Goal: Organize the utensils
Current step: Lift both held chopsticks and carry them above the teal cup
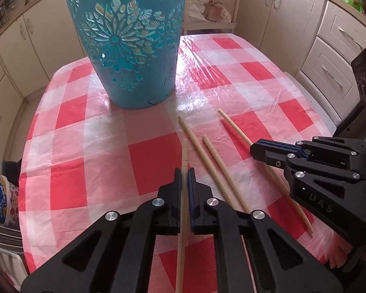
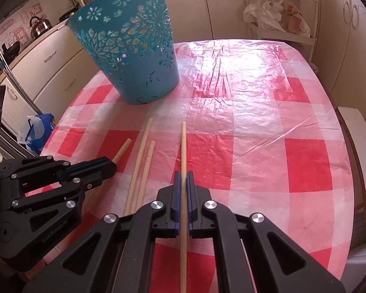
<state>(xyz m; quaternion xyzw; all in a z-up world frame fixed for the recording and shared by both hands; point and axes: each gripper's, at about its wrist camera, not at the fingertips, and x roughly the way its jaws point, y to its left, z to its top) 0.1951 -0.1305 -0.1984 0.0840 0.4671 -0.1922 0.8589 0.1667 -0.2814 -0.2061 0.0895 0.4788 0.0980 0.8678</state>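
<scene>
Left wrist view: I see the left gripper (image 1: pixel 184 178) pinching one wooden chopstick (image 1: pixel 184 151) between its blue pads. The chopstick's blunt end projects a short way past the fingertips and its shaft runs back under the gripper body toward the camera. The jaws are pressed against the chopstick on both sides. Just to the right, two loose chopsticks (image 1: pixel 208 161) lie on the red-and-white checked tablecloth (image 1: pixel 85 131), nearly parallel and close together. Further right, the right gripper (image 1: pixel 268 150) enters from the frame edge with its jaws pressed together on a fourth chopstick (image 1: pixel 234 128), which points away toward the far side of the table. A teal basket (image 1: pixel 129 48) with cut-out flower patterns stands upright beyond the chopsticks, apart from them.

Right wrist view: I see the right gripper (image 2: pixel 183 183) clamping its chopstick (image 2: pixel 183 146) centrally, the blunt end extending well forward of the fingertips. The two loose chopsticks (image 2: pixel 143 161) lie just left of it on the tablecloth (image 2: pixel 256 134). The left gripper (image 2: pixel 109 164) sits at the left, jaws closed on its chopstick (image 2: pixel 123 150). The basket (image 2: pixel 129 53) stands at the upper left. Cream kitchen cabinets (image 2: pixel 60 68) surround the table.
</scene>
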